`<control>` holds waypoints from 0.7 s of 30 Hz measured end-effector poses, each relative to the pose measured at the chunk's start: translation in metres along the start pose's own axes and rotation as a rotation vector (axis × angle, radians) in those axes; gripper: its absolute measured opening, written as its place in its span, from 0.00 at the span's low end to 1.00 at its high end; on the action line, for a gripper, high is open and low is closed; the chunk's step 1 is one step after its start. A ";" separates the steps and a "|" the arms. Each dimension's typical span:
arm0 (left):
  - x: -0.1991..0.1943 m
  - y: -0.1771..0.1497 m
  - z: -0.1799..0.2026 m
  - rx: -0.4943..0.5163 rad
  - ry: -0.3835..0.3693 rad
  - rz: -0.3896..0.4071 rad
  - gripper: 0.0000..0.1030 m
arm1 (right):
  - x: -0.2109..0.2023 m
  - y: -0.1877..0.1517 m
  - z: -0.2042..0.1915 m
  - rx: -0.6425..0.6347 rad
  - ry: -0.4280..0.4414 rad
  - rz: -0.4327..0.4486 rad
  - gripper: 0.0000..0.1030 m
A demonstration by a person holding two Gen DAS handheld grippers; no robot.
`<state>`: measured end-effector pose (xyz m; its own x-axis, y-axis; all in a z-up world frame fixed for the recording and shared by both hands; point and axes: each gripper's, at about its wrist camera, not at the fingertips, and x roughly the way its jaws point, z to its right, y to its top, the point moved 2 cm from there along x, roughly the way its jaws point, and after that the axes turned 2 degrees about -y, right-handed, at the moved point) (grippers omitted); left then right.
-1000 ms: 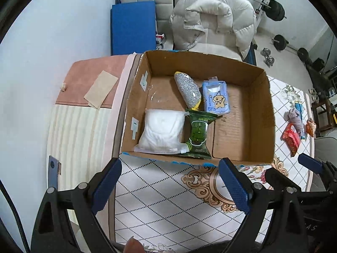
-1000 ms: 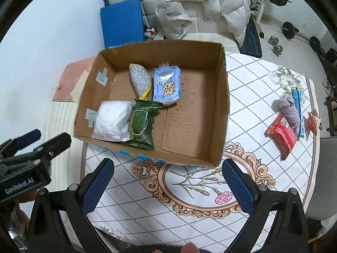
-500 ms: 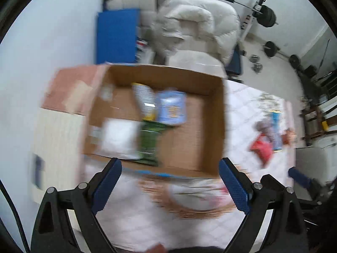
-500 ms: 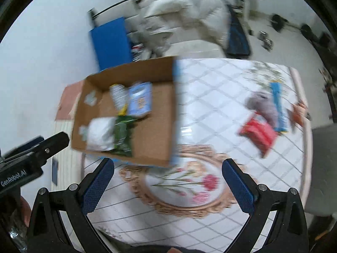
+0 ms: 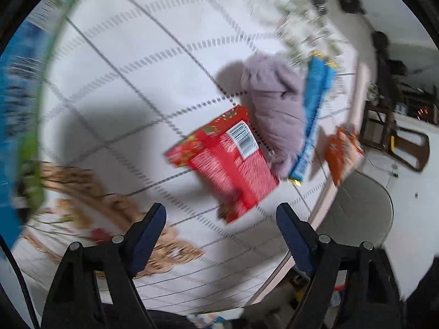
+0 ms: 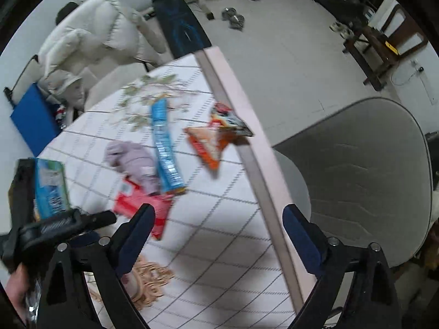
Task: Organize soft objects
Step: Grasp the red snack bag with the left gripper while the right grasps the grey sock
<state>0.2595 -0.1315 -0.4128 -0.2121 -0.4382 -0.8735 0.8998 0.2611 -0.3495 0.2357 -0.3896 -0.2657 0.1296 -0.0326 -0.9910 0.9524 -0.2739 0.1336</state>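
Four soft things lie loose on the tabletop [image 6: 219,219], so I judge the sorting well short of finished. My left tongs [image 5: 221,213] are released and hold nothing; the red packet [image 5: 230,159] sits at their twelve o'clock, just ahead of the tips. Touching it at one o'clock is the lilac plush [image 5: 271,104], and the long blue packet [image 5: 312,115] runs along the plush's three o'clock side. The orange packet [image 5: 340,150] lies apart at two o'clock, near the tabletop's edge. My right tongs [image 6: 218,219] are also spread wide with nothing between them, and they hover over the tabletop's edge. No container shows clearly in either view. The blurred blue and green thing [image 5: 16,96] at my left view's nine o'clock I cannot identify, so what is already packed I cannot tell.
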 end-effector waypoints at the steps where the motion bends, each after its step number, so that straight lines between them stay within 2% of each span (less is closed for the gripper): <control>1: 0.012 0.006 0.003 -0.024 0.001 -0.015 0.79 | 0.007 0.003 0.004 0.000 0.008 -0.006 0.88; 5: 0.036 0.017 0.009 -0.124 -0.007 -0.031 0.79 | 0.030 0.009 0.003 -0.022 0.029 -0.030 0.86; 8: 0.043 0.017 0.014 -0.130 0.017 -0.026 0.79 | 0.036 0.010 -0.012 -0.062 0.053 -0.043 0.79; 10: 0.043 0.014 0.016 -0.091 0.065 -0.013 0.65 | 0.037 0.016 -0.023 -0.102 0.071 -0.047 0.79; 12: 0.040 0.010 0.014 -0.030 0.094 -0.005 0.61 | 0.038 0.022 -0.038 -0.163 0.073 -0.044 0.79; 15: 0.025 0.002 -0.001 0.078 0.216 0.052 0.55 | 0.047 0.035 -0.071 -0.300 0.062 -0.068 0.79; 18: 0.011 -0.004 -0.022 0.138 0.304 0.089 0.50 | 0.067 0.046 -0.104 -0.413 0.048 -0.114 0.77; 20: 0.005 -0.005 -0.035 0.139 0.328 0.100 0.50 | 0.083 0.051 -0.128 -0.489 0.029 -0.147 0.72; 21: 0.002 -0.004 -0.043 0.127 0.325 0.097 0.50 | 0.091 0.052 -0.137 -0.513 0.025 -0.166 0.66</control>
<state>0.2387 -0.0961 -0.4277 -0.2150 -0.1153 -0.9698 0.9576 0.1702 -0.2325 0.3350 -0.2749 -0.3483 -0.0332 -0.0042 -0.9994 0.9722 0.2316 -0.0333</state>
